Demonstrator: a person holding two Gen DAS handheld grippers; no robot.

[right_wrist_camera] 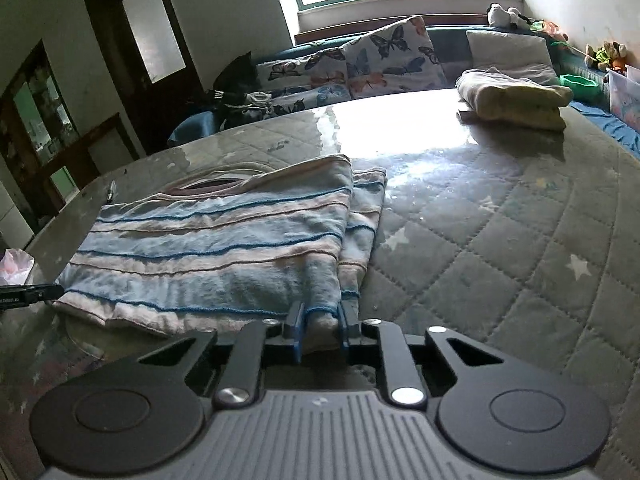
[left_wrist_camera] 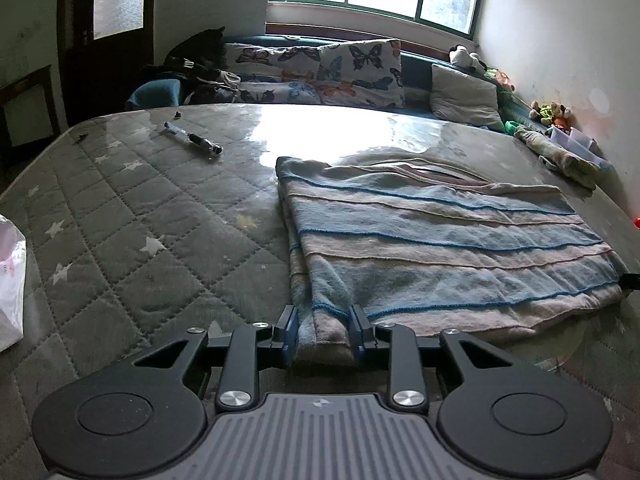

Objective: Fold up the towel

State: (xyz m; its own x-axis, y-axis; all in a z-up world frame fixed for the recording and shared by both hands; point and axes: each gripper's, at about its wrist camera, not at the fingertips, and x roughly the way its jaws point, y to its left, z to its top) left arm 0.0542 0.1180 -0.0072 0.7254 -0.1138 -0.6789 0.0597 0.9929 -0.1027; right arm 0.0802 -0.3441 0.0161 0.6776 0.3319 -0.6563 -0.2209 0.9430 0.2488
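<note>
A folded towel (left_wrist_camera: pixel 440 236) with pale blue and pink stripes lies flat on the quilted grey mattress (left_wrist_camera: pixel 140 220). My left gripper (left_wrist_camera: pixel 323 316) sits at the towel's near left corner, and the cloth bunches up between its blue pads. In the right wrist view the same towel (right_wrist_camera: pixel 212 248) shows an under layer sticking out along its right side. My right gripper (right_wrist_camera: pixel 322 312) is at the near right corner, with a narrow fold of cloth pinched between its pads. A dark tip of the left gripper (right_wrist_camera: pixel 28 294) pokes in at the towel's far side.
A pen (left_wrist_camera: pixel 192 138) lies on the mattress at far left. A white plastic bag (left_wrist_camera: pixel 10 280) is at the left edge. A second folded cloth (right_wrist_camera: pixel 516 98) rests at far right near butterfly pillows (right_wrist_camera: pixel 384 64), soft toys (left_wrist_camera: pixel 550 112) and the wall.
</note>
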